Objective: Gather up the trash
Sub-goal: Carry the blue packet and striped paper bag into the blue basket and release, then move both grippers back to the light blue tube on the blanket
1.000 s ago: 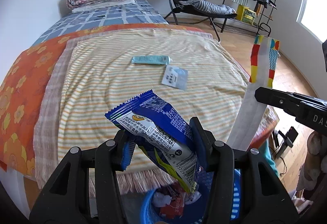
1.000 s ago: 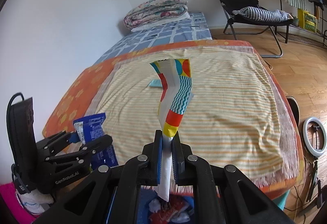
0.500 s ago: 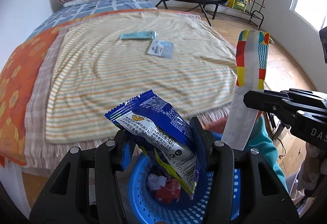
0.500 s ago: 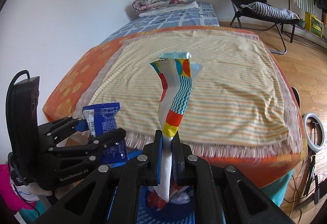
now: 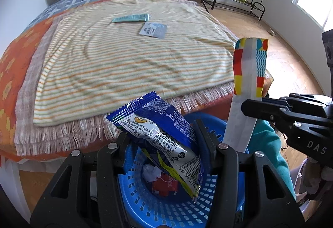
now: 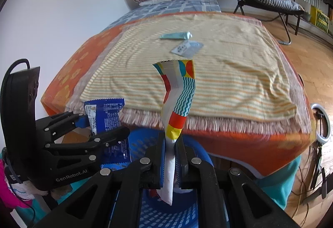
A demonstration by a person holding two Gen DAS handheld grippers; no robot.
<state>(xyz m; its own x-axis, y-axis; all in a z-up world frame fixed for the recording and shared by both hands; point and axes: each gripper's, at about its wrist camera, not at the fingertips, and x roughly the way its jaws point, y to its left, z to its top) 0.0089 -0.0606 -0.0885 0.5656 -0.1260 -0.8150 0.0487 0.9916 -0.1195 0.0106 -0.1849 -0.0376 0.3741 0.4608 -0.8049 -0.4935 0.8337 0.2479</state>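
Trash is held in both grippers at once. The left gripper (image 5: 164, 140) has its fingers (image 5: 203, 136) closed about halfway on a puffy blue snack wrapper (image 5: 164, 130), whose barcoded end hangs down between them. The right gripper (image 6: 171, 155) has its fingers pinched almost together on a long white wrapper with coloured patches (image 6: 177, 103), which stands up above the grip while its plain tail dangles below.

Directly under both hangs the blue perforated basket (image 5: 166, 209), with crumpled white and red scraps already at the bottom. Both loads look to be over its mouth, so the step in hand is the drop. It would go best with each wrapper's lower end inside the rim before the fingers part, since the long wrapper is tall and light and could tip outward past the edge. Parting one pair of fingers at a time would make a snag easier to spot.

Further out, on the striped blanket (image 5: 133, 57) covering the bed, a pale green tube (image 5: 131, 18) and a flat grey sachet (image 5: 153, 29) lie near each other, not yet collected.
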